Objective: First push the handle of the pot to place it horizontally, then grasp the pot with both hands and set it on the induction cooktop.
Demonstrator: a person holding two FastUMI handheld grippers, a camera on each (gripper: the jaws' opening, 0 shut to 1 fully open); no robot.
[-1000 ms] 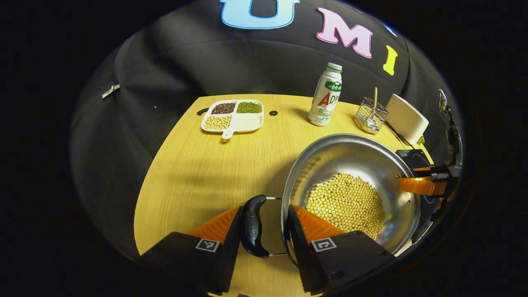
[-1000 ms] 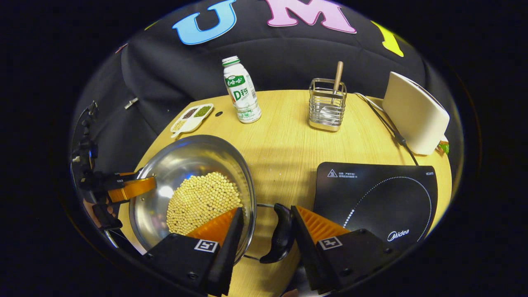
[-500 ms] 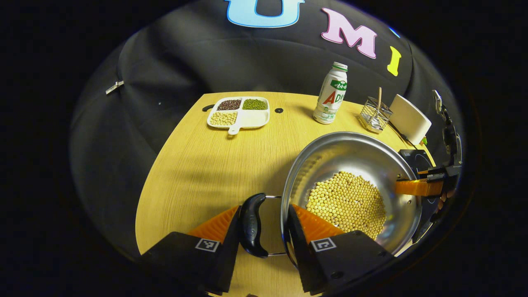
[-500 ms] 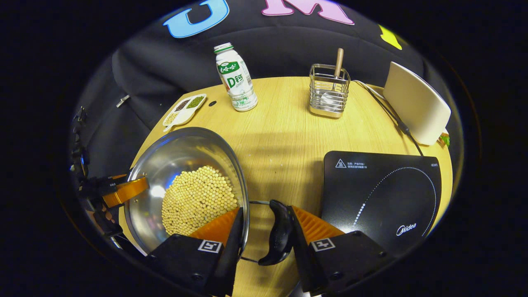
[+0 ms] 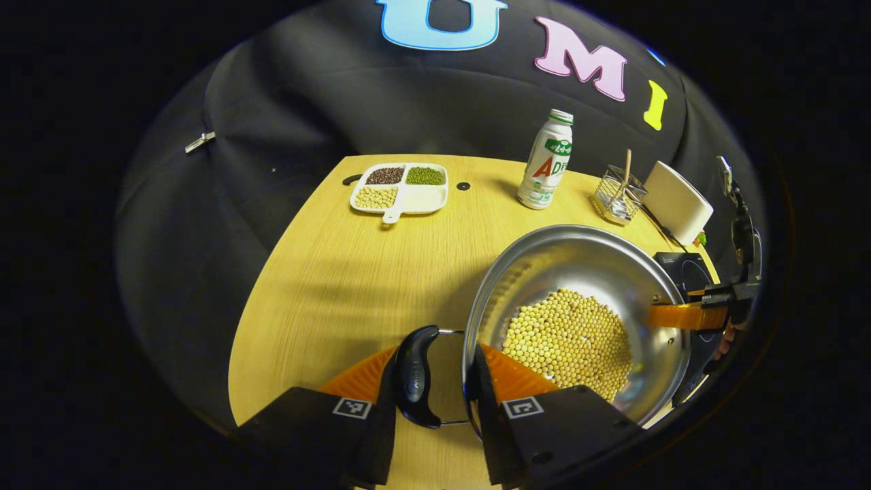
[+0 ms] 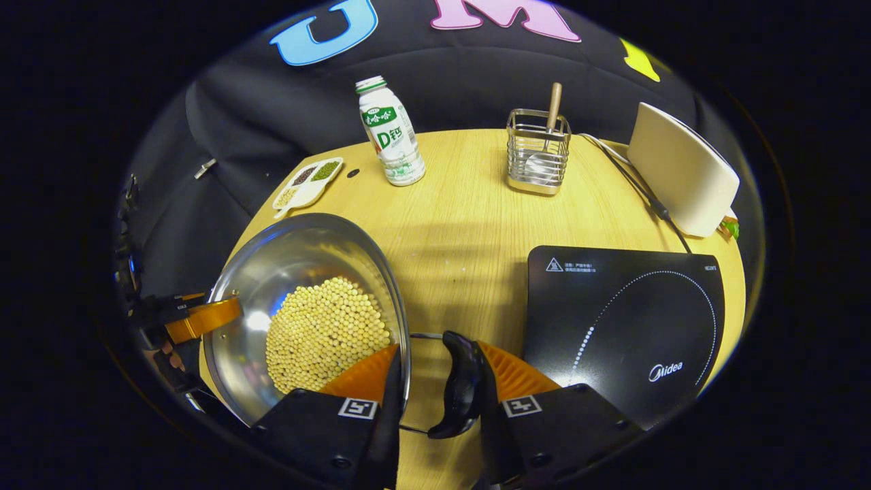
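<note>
Left claw [image 5: 430,381]: fingers closed around the pot's [image 5: 578,272] black left handle [image 5: 412,376], one finger outside it, the other at the rim. Right claw [image 6: 439,384]: same grip on the right handle [image 6: 463,382]. Pot holds yellow beans [image 6: 323,332] and sits left of the cooktop [image 6: 626,327], apart from it; whether it rests on the desk [image 6: 463,218] or is lifted, cannot tell. Behind: bottle [image 6: 389,131], wire caddy [image 6: 537,155], divided tray [image 5: 400,195].

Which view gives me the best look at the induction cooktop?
The right gripper view: the induction cooktop lies almost whole there, its dotted ring plain. The left gripper view catches just a dark corner behind the pot.
</note>
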